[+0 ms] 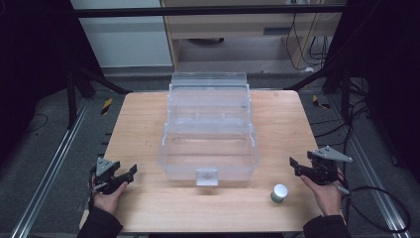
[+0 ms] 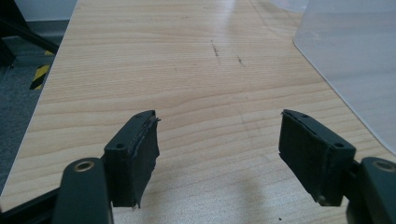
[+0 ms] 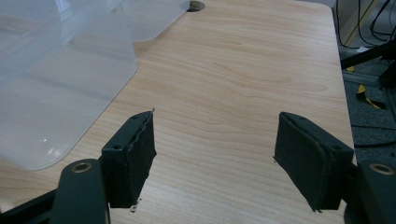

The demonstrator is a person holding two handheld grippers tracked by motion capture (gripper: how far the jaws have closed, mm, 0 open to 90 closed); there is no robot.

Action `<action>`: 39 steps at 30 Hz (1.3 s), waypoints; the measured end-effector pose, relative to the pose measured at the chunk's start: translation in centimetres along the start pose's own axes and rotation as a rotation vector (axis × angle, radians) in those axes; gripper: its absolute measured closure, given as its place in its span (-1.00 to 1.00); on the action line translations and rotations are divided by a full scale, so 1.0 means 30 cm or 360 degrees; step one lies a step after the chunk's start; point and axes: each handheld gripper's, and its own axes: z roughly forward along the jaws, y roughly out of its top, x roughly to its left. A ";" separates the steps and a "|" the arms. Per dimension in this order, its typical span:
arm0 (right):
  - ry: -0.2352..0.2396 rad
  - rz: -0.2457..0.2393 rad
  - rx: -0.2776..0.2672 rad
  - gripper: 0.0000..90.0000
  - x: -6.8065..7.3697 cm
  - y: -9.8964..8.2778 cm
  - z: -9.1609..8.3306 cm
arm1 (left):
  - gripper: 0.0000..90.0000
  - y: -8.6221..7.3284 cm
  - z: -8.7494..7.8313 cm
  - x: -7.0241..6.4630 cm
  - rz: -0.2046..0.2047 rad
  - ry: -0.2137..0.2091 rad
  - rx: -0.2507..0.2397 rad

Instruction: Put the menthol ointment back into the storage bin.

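**Both grippers idle at the table's near corners**

Left gripper (image 1: 130,174) hovers by the left edge, jaws apart, bare wood ahead. The clear tiered plastic box (image 1: 209,130) stands mid-table. A white-capped small jar (image 1: 279,193) sits near the front edge. Right gripper (image 1: 295,167) hovers beside the right edge, jaws apart.

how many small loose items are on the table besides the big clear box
1: a small white-capped jar stands near the front edge, in front of the clear box's right corner, beside the right gripper. Others could hide behind the box.
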 end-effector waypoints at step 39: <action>0.0259 -0.0329 0.0241 -0.75 0.096 0.181 -0.072 | -0.62 -0.005 -0.002 -0.003 -0.0027 0.0056 0.0021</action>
